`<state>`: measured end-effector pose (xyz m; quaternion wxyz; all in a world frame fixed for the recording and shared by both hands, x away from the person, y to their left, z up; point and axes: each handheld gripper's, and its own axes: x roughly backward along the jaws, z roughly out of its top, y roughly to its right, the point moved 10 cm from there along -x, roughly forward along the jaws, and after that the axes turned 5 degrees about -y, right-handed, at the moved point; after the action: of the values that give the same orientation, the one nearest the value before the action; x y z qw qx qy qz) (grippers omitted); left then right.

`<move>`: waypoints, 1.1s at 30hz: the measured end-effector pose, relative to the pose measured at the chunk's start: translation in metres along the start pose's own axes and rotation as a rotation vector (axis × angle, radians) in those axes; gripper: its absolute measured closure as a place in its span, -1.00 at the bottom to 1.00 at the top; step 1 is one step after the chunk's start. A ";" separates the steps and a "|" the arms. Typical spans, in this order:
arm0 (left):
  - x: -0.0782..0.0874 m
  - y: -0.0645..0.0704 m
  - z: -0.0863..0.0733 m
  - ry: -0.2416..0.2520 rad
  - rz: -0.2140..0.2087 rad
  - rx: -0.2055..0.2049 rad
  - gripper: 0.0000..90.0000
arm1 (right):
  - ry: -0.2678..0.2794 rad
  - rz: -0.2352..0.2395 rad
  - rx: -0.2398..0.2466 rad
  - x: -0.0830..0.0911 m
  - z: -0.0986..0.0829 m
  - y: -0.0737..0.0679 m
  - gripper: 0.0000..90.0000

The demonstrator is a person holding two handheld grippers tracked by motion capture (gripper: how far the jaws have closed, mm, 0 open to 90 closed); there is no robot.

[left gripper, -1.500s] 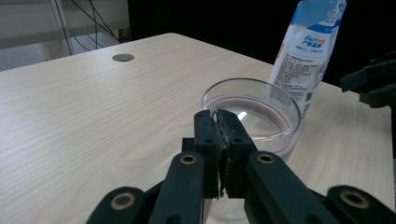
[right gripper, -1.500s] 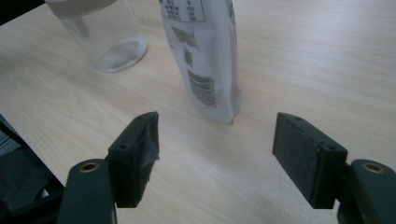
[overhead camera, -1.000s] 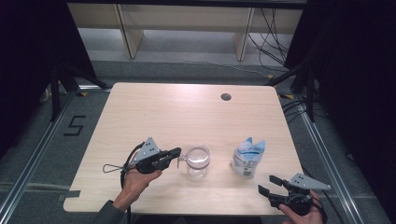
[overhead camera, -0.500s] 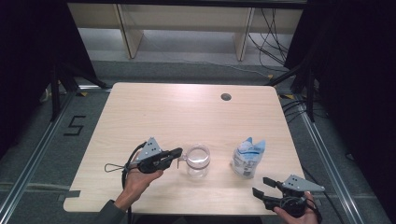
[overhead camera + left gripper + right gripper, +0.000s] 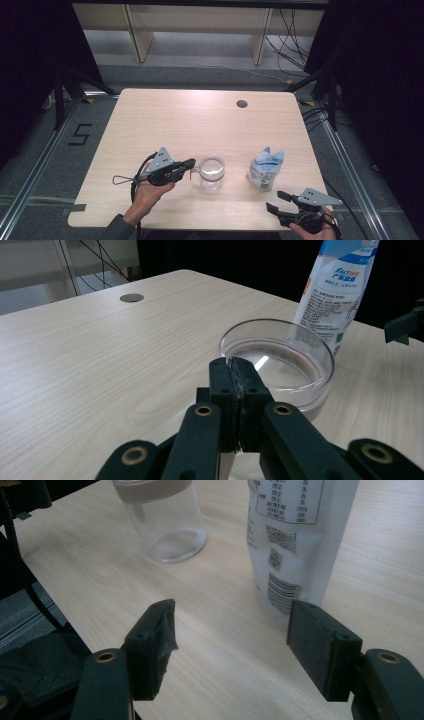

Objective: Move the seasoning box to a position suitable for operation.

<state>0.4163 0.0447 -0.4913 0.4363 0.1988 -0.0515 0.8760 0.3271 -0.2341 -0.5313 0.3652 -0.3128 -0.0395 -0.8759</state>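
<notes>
left gripper (image 5: 191,166) clamped on the handle of the glass mug (image 5: 211,172). right gripper (image 5: 278,202), jaws apart, sits at 5 o'clock from the pouch (image 5: 264,168).

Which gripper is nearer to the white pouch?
Right. The right gripper hovers open just in front of the white pouch, while the left gripper is shut on the glass jar's rim, beyond it.
</notes>
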 end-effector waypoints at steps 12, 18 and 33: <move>0.000 0.000 -0.001 0.002 -0.002 -0.002 0.95 | -0.025 0.080 -0.017 -0.015 0.005 -0.023 -0.03; 0.000 0.000 -0.001 0.009 -0.004 0.009 0.95 | -0.026 0.095 -0.005 -0.026 0.011 -0.028 0.14; 0.000 0.000 -0.001 0.014 -0.004 0.008 0.95 | -0.005 0.129 0.111 -0.057 0.034 -0.046 0.34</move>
<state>0.4160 0.0453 -0.4921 0.4378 0.1944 -0.0445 0.8767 0.3443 -0.1556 -0.5296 0.4376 -0.2963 -0.0687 -0.8462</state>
